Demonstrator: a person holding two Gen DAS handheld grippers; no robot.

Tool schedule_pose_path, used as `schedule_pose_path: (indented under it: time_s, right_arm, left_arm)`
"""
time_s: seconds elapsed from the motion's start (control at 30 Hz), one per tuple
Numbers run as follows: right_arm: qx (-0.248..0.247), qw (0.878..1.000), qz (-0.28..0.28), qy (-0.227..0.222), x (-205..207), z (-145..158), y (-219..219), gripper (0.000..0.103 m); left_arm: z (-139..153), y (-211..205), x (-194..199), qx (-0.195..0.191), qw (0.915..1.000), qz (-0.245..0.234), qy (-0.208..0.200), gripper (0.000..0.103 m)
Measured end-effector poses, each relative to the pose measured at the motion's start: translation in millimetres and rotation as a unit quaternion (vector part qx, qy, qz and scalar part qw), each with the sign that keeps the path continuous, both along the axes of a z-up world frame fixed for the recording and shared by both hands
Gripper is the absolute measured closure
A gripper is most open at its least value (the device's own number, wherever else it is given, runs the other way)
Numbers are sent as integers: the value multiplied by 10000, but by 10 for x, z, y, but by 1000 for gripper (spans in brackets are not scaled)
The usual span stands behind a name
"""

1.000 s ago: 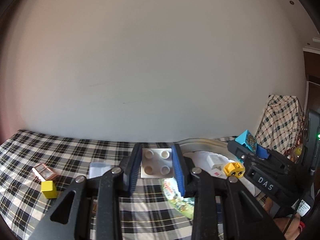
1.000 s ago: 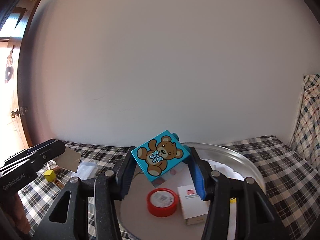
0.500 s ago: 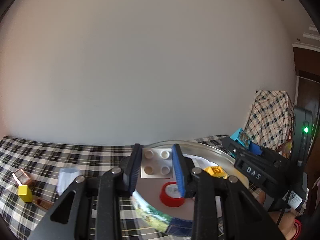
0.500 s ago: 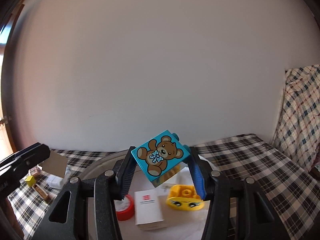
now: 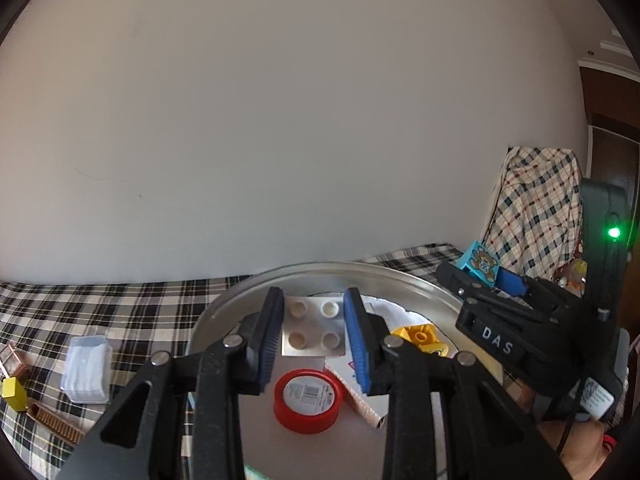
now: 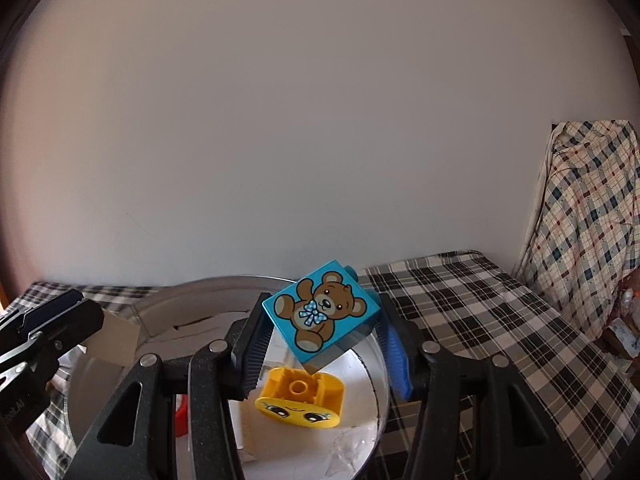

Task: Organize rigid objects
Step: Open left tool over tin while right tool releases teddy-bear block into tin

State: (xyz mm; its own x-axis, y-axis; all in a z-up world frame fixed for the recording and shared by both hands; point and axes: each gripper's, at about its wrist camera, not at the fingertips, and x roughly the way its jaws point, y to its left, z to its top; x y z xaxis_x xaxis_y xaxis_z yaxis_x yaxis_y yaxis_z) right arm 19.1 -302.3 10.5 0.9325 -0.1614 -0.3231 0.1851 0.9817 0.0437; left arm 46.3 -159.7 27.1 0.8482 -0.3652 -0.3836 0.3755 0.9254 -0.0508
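Left wrist cam: my left gripper (image 5: 314, 334) is pinching a white four-stud brick (image 5: 313, 332), studs facing the cam, jaws pressed on both its sides. It hangs over the round metal tray (image 5: 224, 304), which sits on the checked cloth (image 5: 120, 312). In the tray under it I see a red tape roll (image 5: 308, 400), a small white box (image 5: 362, 392) just beside the roll, and a yellow face block (image 5: 420, 338) further right, w/ white paper behind it. Off the tray, on the cloth to the left: a clear plastic case (image 5: 86, 368), a yellow cube (image 5: 14, 394), a brown comb (image 5: 56, 424), a small brown box (image 5: 14, 362). At right the right gripper (image 5: 486, 276) shows side-on, w/ the teal bear block (image 5: 480, 266) between its pads.

Right wrist cam: my right gripper (image 6: 326, 326) clamps the teal bear block (image 6: 322, 316), tilted, one corner down, bear print toward the cam. It's above the tray's right part (image 6: 180, 292). Directly below lies the yellow face block (image 6: 300, 400), upside down on white paper. Left gripper's tip (image 6: 52, 320) shows at the left edge, w/ its brick seen edge-on. A plaid-draped chair (image 6: 580, 216) stands far right.
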Motion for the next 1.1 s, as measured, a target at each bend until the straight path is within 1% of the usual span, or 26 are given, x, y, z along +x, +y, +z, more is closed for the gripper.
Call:
schedule_pose_path:
  time_s: [0.2, 0.3, 0.37, 0.5, 0.57, 0.6, 0.63, 0.67, 0.7, 0.73, 0.77, 0.8, 0.87, 0.97, 1.1]
  right_arm:
    - [41, 9996, -64, 273, 117, -70, -38, 50]
    - [248, 9985, 40, 477, 172, -121, -58, 50]
    - [281, 9977, 42, 622, 218, -162, -47, 50]
    - [306, 9970, 115, 707, 252, -204, -30, 49]
    - [361, 9966, 143, 724, 276, -225, -40, 49]
    - [388, 9965, 160, 726, 281, -235, -46, 49]
    - [435, 9961, 177, 744, 294, -249, -59, 49]
    - [489, 9957, 172, 769, 303, -259, -73, 47]
    - [533, 9954, 173, 777, 303, -262, -83, 37]
    - [587, 9952, 169, 763, 297, -260, -99, 25]
    - [640, 9956, 156, 673, 266, -242, -113, 20]
    - [674, 9960, 147, 567, 230, -219, -118, 19]
    - [746, 9967, 115, 303, 149, -163, -151, 16]
    - [830, 9965, 36, -54, 43, -107, -203, 13]
    - [963, 9945, -67, -405, -72, -76, -254, 13]
  left_arm:
    - [-106, -98, 140, 150, 9997, 58, 174, 73]
    - [-173, -90, 191, 199, 9993, 128, 297, 73]
    - [-189, -79, 223, 189, 9991, 160, 347, 73]
    - [-228, -66, 277, 247, 9986, 273, 392, 73]
    - [-270, -63, 316, 282, 9978, 312, 506, 73]
    - [-288, -58, 328, 290, 9975, 335, 548, 69]
    - [-306, -55, 335, 312, 9971, 370, 584, 63]
    - [-311, -45, 331, 327, 9968, 429, 589, 43]
    - [-303, -31, 310, 326, 9967, 513, 536, 19]
    - [-274, -9, 260, 301, 9970, 615, 375, 8]
    - [-233, 11, 196, 271, 9970, 701, 179, 1]
    - [-187, 27, 135, 246, 9969, 743, 7, 0]
    - [-139, 53, 94, 230, 9973, 694, -72, 0]
    - [-147, 101, 75, 162, 9974, 701, -41, 0]
    - [-199, 164, 99, 284, 9960, 845, 43, 0]
